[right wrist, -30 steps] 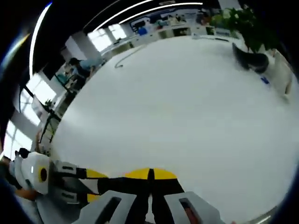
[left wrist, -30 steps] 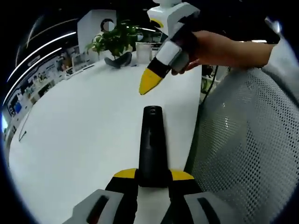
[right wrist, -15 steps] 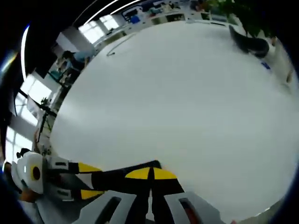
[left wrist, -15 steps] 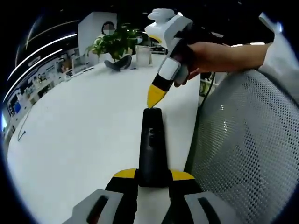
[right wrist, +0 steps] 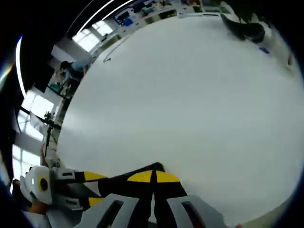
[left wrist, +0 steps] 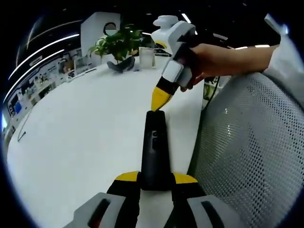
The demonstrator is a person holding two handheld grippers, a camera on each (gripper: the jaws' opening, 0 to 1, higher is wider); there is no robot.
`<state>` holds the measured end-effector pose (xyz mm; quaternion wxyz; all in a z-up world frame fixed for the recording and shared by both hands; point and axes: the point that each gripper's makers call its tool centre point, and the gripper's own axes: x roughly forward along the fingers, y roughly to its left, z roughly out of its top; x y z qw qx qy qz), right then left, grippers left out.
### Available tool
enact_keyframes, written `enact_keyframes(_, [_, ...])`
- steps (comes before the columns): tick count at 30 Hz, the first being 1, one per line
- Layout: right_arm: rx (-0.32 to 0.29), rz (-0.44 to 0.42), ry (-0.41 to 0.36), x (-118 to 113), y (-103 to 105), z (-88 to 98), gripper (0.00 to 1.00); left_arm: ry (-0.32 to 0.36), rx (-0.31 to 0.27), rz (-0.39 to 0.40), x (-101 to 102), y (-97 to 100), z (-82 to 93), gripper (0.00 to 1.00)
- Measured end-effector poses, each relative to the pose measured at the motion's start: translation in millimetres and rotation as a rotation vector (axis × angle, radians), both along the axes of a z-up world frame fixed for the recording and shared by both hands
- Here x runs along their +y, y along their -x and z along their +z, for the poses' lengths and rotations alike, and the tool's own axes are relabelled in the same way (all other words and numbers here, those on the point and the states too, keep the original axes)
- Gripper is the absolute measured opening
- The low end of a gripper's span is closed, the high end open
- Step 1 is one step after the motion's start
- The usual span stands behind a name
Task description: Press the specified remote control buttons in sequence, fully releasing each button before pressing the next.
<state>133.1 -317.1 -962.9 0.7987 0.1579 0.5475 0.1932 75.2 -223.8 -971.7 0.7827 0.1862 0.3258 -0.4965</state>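
Left tongs grip remote | right tongs closed, tips seemingly touching it

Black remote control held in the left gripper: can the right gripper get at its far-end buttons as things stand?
Probably yes. The right gripper, jaws shut, has its yellow tip at the far end of the black remote control, nothing between them. The left gripper clamps only the near end, above the white table.

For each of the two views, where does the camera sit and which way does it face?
Left gripper view: on the left gripper, facing along the held black remote toward a potted plant; a hand brings the right gripper onto it.
Right gripper view: on the right gripper, facing down across the white table.
Shared: remote, table, both grippers.
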Motion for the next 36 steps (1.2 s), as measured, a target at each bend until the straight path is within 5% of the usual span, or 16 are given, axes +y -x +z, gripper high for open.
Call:
enact_keyframes(11, [-0.05, 0.062, 0.089, 0.8, 0.0, -1.0, 0.0, 0.01, -0.003, -0.003, -0.4, 0.1, 0.2, 0.24])
enact_keyframes(28, [0.018, 0.029, -0.018, 8.5, 2.5, 3.8, 0.0, 0.01, -0.018, -0.014, -0.6, 0.3, 0.2, 0.24])
enact_keyframes(36, [0.031, 0.051, -0.002, 11.0, 5.8, 1.3, 0.0, 0.009, -0.02, -0.015, -0.6, 0.2, 0.0, 0.25])
